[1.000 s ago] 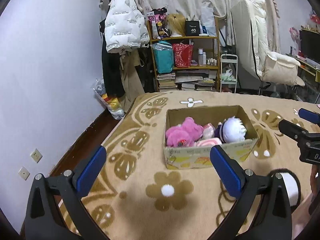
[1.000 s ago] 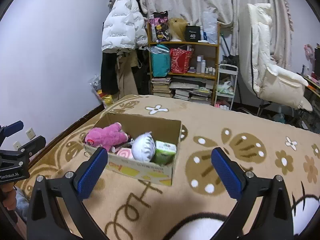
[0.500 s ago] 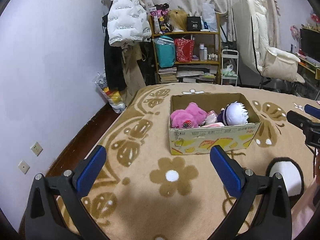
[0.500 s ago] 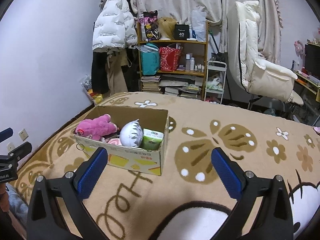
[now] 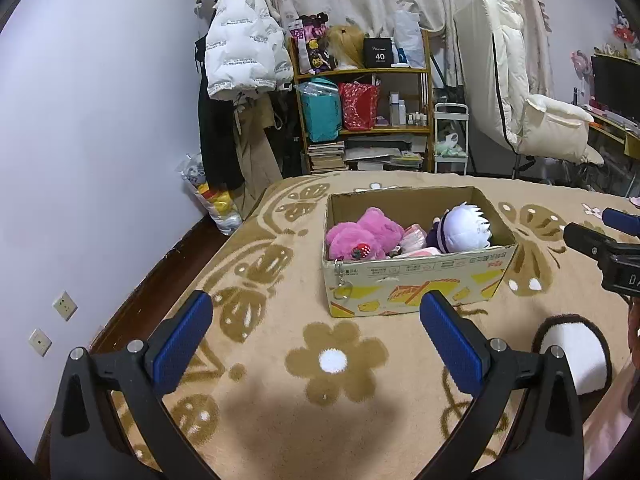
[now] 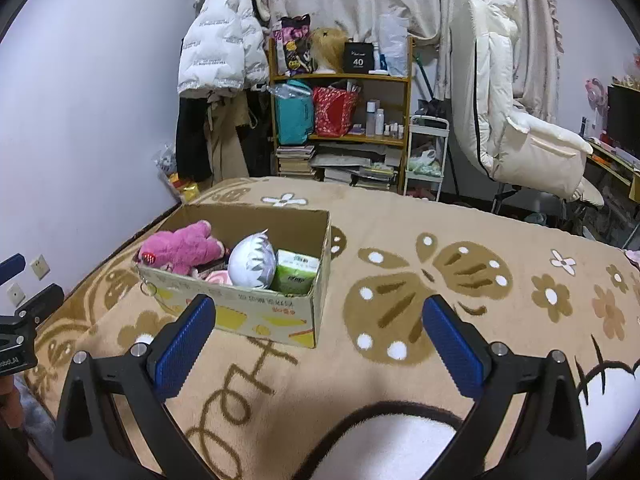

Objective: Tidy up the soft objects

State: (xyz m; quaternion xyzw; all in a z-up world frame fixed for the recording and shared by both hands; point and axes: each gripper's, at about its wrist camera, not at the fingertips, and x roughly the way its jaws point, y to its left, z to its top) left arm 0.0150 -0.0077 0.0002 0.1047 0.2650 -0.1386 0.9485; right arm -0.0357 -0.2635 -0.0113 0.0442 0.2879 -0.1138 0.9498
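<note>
A cardboard box (image 5: 416, 284) (image 6: 244, 312) sits on a beige patterned blanket. Inside lie a pink plush bear (image 5: 360, 234) (image 6: 180, 246), a white-haired plush doll (image 5: 460, 228) (image 6: 254, 262), a small pink soft item (image 5: 414, 236) (image 6: 220, 278) and a green pack (image 6: 296, 272). My left gripper (image 5: 316, 340) is open and empty, hovering in front of the box. My right gripper (image 6: 320, 344) is open and empty, in front of the box's right end. Each gripper shows at the edge of the other's view.
The blanket (image 6: 440, 280) covers a bed beside a lilac wall (image 5: 100, 120). Behind it stand a cluttered shelf (image 5: 364, 100), hanging coats (image 5: 240, 60), a white recliner chair (image 6: 520, 120) and a small white cart (image 5: 450, 140).
Both grippers have drawn back a little from the box and stayed open. The box sits farther off in both views; its contents have not moved.
</note>
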